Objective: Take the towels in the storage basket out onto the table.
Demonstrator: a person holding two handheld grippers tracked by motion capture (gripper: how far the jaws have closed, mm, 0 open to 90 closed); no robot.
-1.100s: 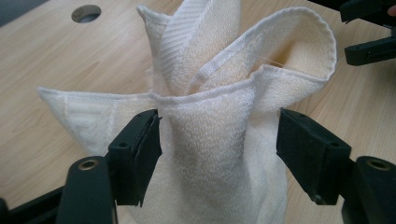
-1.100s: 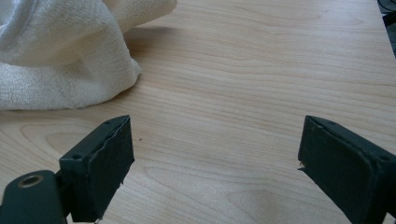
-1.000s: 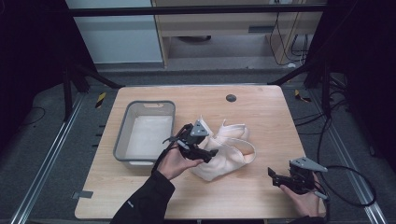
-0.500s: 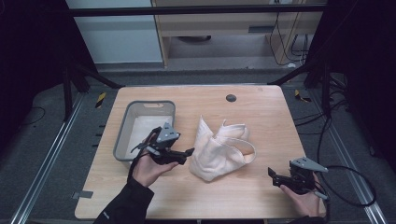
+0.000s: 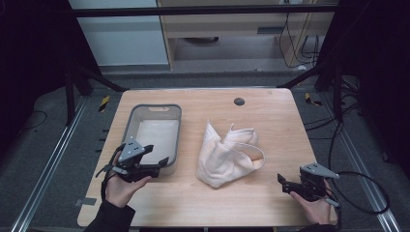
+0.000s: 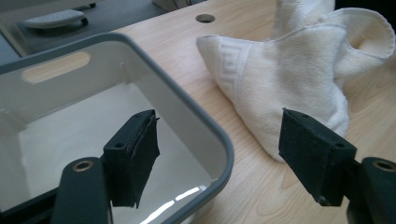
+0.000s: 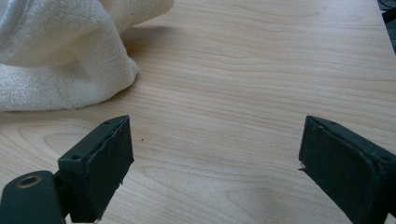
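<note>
A cream towel [image 5: 228,155] lies crumpled in a loose heap near the middle of a light wooden table [image 5: 270,116], untouched by either tool. Just beside it on the left stands a grey bin [image 5: 140,113], with nothing visible inside. The left tongs [image 5: 154,164] hover at the bin's near right corner, their jaws wide and holding nothing. The right tongs [image 5: 285,182] rest near the table's front right corner, well apart from the towel, also wide and holding nothing. Judging by this, moving the towel to the bin remains undone. Dark floor, metal rails and cables surround the table.
</note>
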